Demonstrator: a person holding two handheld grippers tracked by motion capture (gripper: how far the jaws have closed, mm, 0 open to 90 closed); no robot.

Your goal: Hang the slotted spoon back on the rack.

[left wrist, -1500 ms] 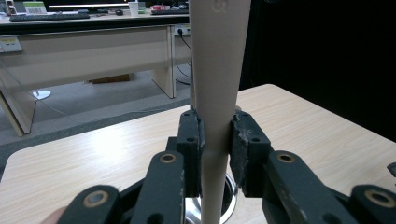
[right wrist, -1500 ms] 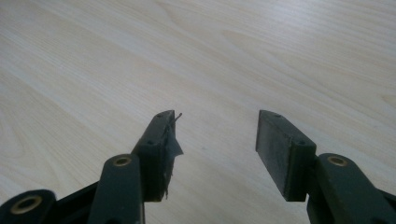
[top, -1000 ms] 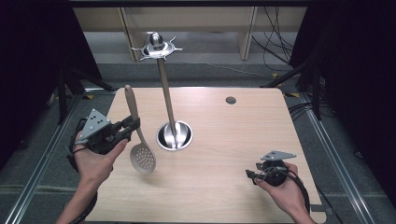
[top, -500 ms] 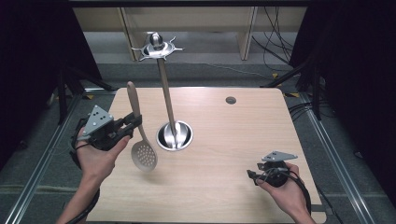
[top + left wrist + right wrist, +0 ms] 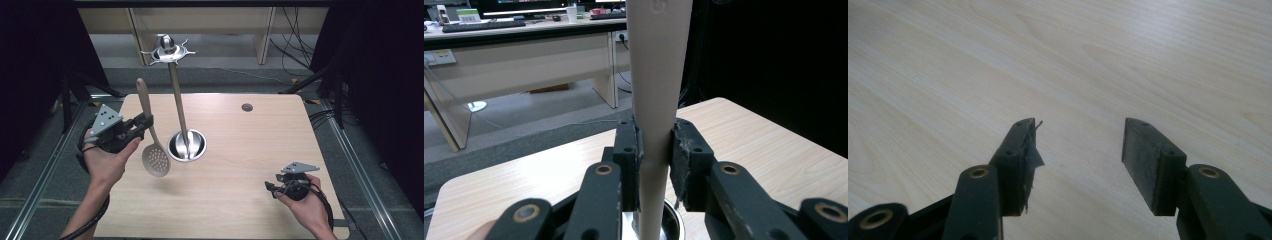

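Two hand-held grippers are at work over the pale wood-grain table (image 5: 240,150). On the person's left, the left gripper (image 5: 142,123), with its grey three-cornered plate on top, has its black jaws clamped on the handle of a beige slotted spoon with a round perforated head (image 5: 152,145). That spoon hangs clear of the table, handle pointing up and tilted slightly, its head low and just beside the stand's base, with its shadow on the wood below. From the left gripper view, the handle (image 5: 655,100) runs upright between the two pads (image 5: 687,160), pinched tight on both sides.

At the middle of the table stands a shiny metal utensil rack with a round dished base (image 5: 186,145), a slim upright post and a crown of hooks at the top (image 5: 168,49).

Near the table's front right corner, the right gripper (image 5: 272,189) sits low in the person's right hand (image 5: 307,205), well apart from the rack. In the right gripper view its jaws are spread wide with only bare wood between them, holding nothing.

A small dark round hole (image 5: 247,107) shows toward the table's far edge.
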